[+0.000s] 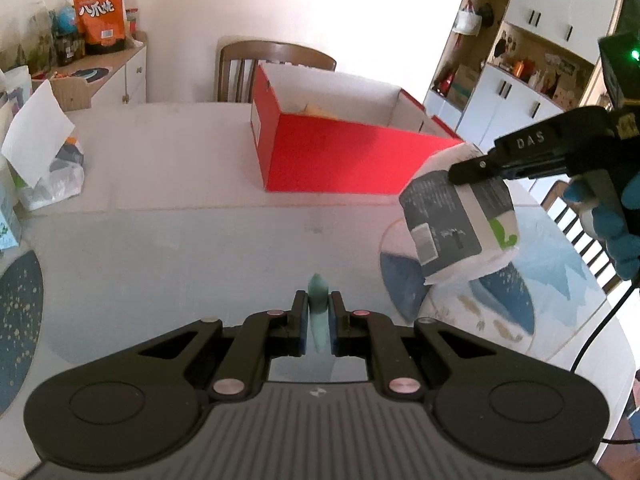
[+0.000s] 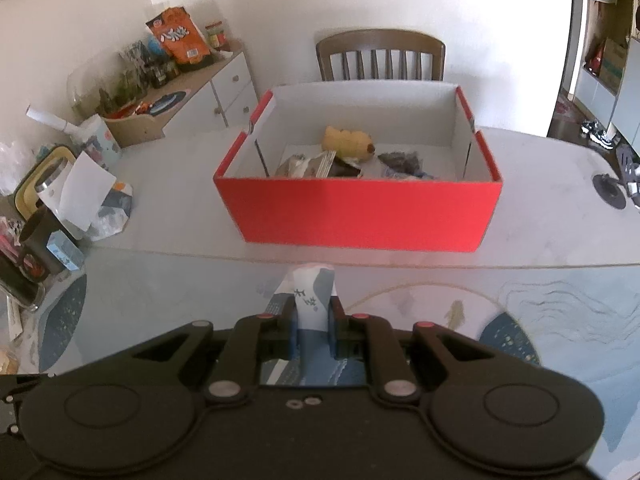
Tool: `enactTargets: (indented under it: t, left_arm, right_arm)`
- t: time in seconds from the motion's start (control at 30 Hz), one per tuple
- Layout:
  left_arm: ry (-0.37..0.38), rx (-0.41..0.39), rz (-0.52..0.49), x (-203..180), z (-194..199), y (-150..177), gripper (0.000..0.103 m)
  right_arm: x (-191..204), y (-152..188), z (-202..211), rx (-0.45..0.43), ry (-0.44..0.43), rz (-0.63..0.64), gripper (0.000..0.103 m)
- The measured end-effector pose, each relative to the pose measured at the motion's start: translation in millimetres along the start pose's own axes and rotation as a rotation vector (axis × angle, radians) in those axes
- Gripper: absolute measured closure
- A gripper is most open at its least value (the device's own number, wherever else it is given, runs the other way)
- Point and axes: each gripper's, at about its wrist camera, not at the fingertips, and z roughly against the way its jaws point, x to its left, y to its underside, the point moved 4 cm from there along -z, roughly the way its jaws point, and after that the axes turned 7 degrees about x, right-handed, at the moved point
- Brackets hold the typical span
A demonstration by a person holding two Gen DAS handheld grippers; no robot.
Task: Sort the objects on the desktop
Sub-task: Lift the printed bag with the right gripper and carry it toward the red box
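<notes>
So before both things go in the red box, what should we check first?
1. Left gripper has hold of the small green thing: ok, jaws shut on it.
2. Right gripper has hold of the tissue pack: ok, pinched at its top and hanging clear of the table.
3. Red box open on top: ok, no lid on it.
4. Room inside the box: ok, a yellow plush toy and some wrappers lie there, with bare floor left over.
5. Way to the box free: ok, nothing stands between.
6. Whether the tissue pack's grip is firm: cannot tell.
</notes>
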Motion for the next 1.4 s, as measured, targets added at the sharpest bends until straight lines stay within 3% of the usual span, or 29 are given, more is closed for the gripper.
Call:
enactTargets:
  t: [0.67,1.4]
  left_arm:
    - [0.017,-0.11,0.017,-25,0,-86,0.094]
    - [0.036,-0.133,-0.012,-58,-33,-195,0.094]
  right_arm:
    - [-39,-65,36,-0.101,-0.023,0.014,0.089]
    - [-83,-143,33,-0.153,0.008,0.052,0.089]
